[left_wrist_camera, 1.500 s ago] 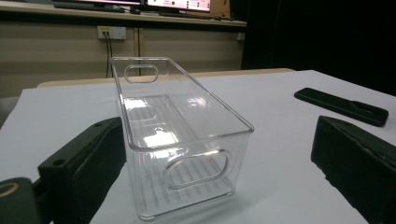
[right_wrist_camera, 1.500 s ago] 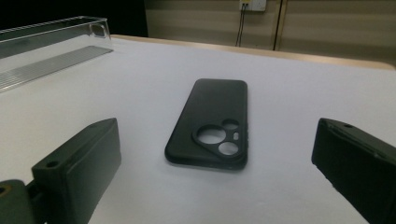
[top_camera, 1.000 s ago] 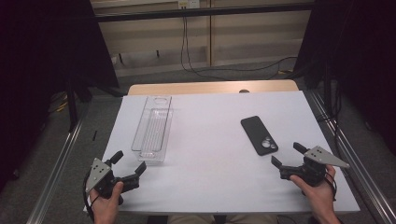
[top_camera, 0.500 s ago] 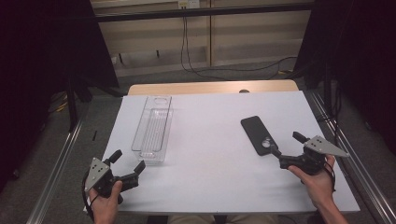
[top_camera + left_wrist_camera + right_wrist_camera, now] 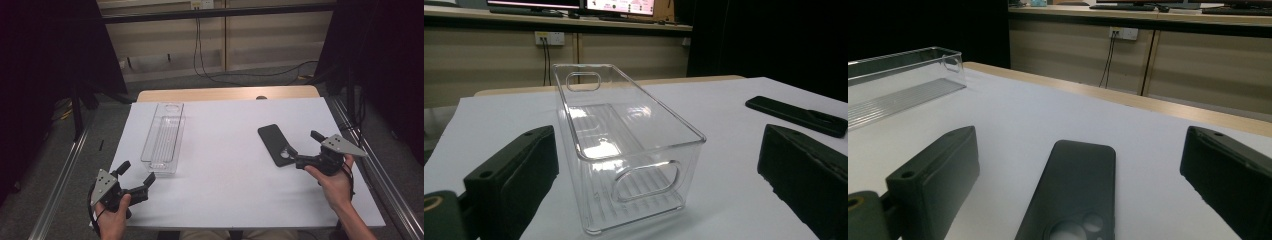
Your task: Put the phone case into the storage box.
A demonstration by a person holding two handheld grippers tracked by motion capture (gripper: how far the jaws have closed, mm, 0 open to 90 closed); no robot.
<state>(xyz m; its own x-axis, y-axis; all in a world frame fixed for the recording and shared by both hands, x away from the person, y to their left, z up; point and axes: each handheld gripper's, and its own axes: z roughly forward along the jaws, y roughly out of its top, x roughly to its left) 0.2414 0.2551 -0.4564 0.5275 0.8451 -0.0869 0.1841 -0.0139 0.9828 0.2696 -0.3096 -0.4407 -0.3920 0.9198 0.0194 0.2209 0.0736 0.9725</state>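
Right tongs [image 5: 301, 149] wide, straddling the near end of the case [image 5: 275, 144] flat on the surface [image 5: 225, 165] to pinch its sides; left tongs [image 5: 137, 175] wide, idle facing the bin [image 5: 163, 137].

Black phone case [image 5: 275, 144], flat, face-down

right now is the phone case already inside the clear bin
No, the phone case lies flat on the white table, well apart from the clear bin.

One clear bin [image 5: 163, 141] — one black phone case [image 5: 276, 144] — two grippers.
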